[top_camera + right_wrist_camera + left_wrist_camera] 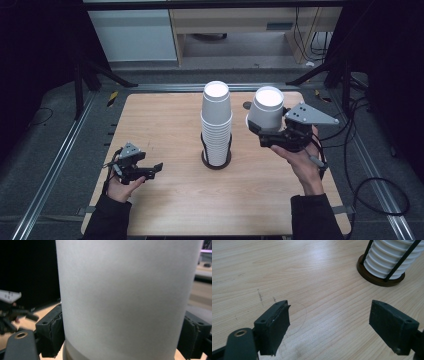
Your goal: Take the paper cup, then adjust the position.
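Two grippers in play, one on each side of the cup stack [216, 131] at the middle of the wooden table [165, 200]. Nearest, down left of the stack: left gripper [156, 169], low over the wood, jaws standing wide with bare tabletop between them, holding nothing. Right of the stack and raised clear of the table: right gripper [256, 131], jaws clamped on either side of a single white paper cup [266, 108], bottom up, apart from the stack.

Likely risk: thin paper wall buckling or slipping under the side squeeze. A tilted or off-centre approach could catch the stack's top and rock the whole column in its wire holder [379, 277].

Held cup: plain matte white, smooth-sided, slightly tapered, flat base glaring under the light, no visible dent. Stack beyond: same white cups nested upside down, ribbed with rims, on a dark round base.
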{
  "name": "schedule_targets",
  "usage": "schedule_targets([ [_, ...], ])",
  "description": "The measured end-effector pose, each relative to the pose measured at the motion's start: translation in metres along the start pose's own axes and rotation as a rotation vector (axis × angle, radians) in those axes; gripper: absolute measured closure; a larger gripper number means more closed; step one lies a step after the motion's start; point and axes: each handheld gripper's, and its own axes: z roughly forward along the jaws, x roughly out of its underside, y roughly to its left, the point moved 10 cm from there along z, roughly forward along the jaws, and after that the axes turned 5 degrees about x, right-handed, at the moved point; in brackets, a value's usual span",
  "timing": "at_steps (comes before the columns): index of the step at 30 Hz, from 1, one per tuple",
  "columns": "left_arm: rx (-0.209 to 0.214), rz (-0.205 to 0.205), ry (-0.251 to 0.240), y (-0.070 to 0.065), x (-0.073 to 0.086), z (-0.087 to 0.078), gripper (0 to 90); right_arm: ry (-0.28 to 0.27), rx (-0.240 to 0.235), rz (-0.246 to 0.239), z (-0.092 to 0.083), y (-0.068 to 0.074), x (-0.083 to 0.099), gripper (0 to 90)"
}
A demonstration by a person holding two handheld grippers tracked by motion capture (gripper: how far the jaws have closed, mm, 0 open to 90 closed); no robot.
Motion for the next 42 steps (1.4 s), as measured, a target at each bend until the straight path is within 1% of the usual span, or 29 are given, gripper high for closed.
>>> schedule_targets([
  [1,0.004,0.002,0.001,-0.001,0.000,0.000,16.0,0.018,-0.005,0.003,-0.001,-0.001,0.011,13.2],
  [2,0.004,0.002,0.001,-0.001,0.000,0.000,16.0,0.018,-0.005,0.003,-0.001,-0.001,0.011,13.2],
  [3,0.005,0.005,0.003,-0.001,0.000,0.001,16.0,0.030,-0.007,0.007,-0.001,-0.001,0.017,13.2],
  [4,0.007,0.005,0.005,-0.002,0.000,0.001,16.0,0.045,-0.020,0.014,-0.002,-0.001,0.028,13.1],
  [6,0.012,0.007,0.005,-0.003,0.000,0.001,15.9,0.061,-0.030,0.018,-0.003,0.000,0.039,13.2],
  [11,0.028,0.016,0.007,-0.008,-0.001,0.001,15.8,0.105,-0.061,0.016,-0.002,0.006,0.064,13.1],
  [12,0.028,0.016,0.007,-0.008,-0.001,0.001,15.8,0.105,-0.061,0.016,-0.002,0.006,0.064,13.1],
  [13,0.038,0.023,0.006,-0.012,-0.003,0.000,15.8,0.122,-0.088,0.006,-0.001,0.011,0.074,13.0],
  [15,0.051,0.029,0.007,-0.015,-0.004,0.000,15.8,0.135,-0.126,-0.007,-0.001,0.018,0.083,13.0],
  [16,0.051,0.029,0.007,-0.015,-0.004,0.000,15.8,0.135,-0.126,-0.007,-0.001,0.018,0.083,13.0],
  [17,0.062,0.036,0.007,-0.019,-0.005,0.000,15.8,0.172,-0.149,-0.026,0.000,0.022,0.093,13.0],
  [18,0.062,0.036,0.007,-0.019,-0.005,0.000,15.8,0.172,-0.149,-0.026,0.000,0.022,0.093,13.0],
  [19,0.071,0.041,0.010,-0.022,-0.006,-0.001,15.8,0.181,-0.158,-0.040,-0.001,0.024,0.096,13.0],
  [23,0.095,0.060,0.015,-0.029,-0.007,0.000,15.7,0.190,-0.221,-0.042,-0.002,0.034,0.105,13.0],
  [25,0.113,0.075,0.015,-0.036,-0.009,0.000,15.7,0.201,-0.242,-0.056,-0.001,0.039,0.108,13.0],
  [26,0.113,0.075,0.015,-0.036,-0.009,0.000,15.7,0.201,-0.242,-0.056,-0.001,0.039,0.108,13.0],
  [27,0.130,0.086,0.020,-0.040,-0.010,-0.001,15.8,0.209,-0.265,-0.066,0.000,0.045,0.112,13.0],
  [28,0.130,0.086,0.020,-0.040,-0.010,-0.001,15.8,0.209,-0.265,-0.066,0.000,0.045,0.112,13.0],
  [29,0.146,0.098,0.022,-0.045,-0.010,-0.001,15.8,0.217,-0.288,-0.072,0.001,0.050,0.115,13.1],
  [30,0.146,0.098,0.022,-0.045,-0.010,-0.001,15.7,0.217,-0.288,-0.072,0.001,0.050,0.115,13.1],
  [31,0.157,0.110,0.027,-0.050,-0.011,-0.001,15.7,0.226,-0.309,-0.079,0.003,0.056,0.118,13.0],
  [32,0.157,0.110,0.027,-0.050,-0.011,-0.001,15.7,0.230,-0.322,-0.084,0.004,0.058,0.120,13.0],
  [33,0.171,0.119,0.033,-0.054,-0.011,0.000,15.7,0.236,-0.332,-0.092,0.004,0.061,0.122,13.0],
  [34,0.171,0.119,0.033,-0.054,-0.011,0.000,15.7,0.236,-0.332,-0.092,0.004,0.061,0.122,13.0],
  [35,0.183,0.131,0.040,-0.059,-0.011,0.001,15.6,0.249,-0.353,-0.110,0.006,0.066,0.126,13.1],
  [36,0.183,0.131,0.040,-0.059,-0.011,0.001,15.6,0.256,-0.363,-0.118,0.007,0.069,0.128,13.0],
  [37,0.204,0.139,0.042,-0.064,-0.011,0.000,15.6,0.263,-0.372,-0.125,0.007,0.071,0.130,13.1],
  [38,0.204,0.139,0.042,-0.064,-0.011,0.000,15.5,0.268,-0.382,-0.132,0.008,0.074,0.132,13.1],
  [42,0.237,0.159,0.046,-0.074,-0.013,0.000,15.5,0.295,-0.406,-0.157,0.011,0.082,0.140,13.1],
])
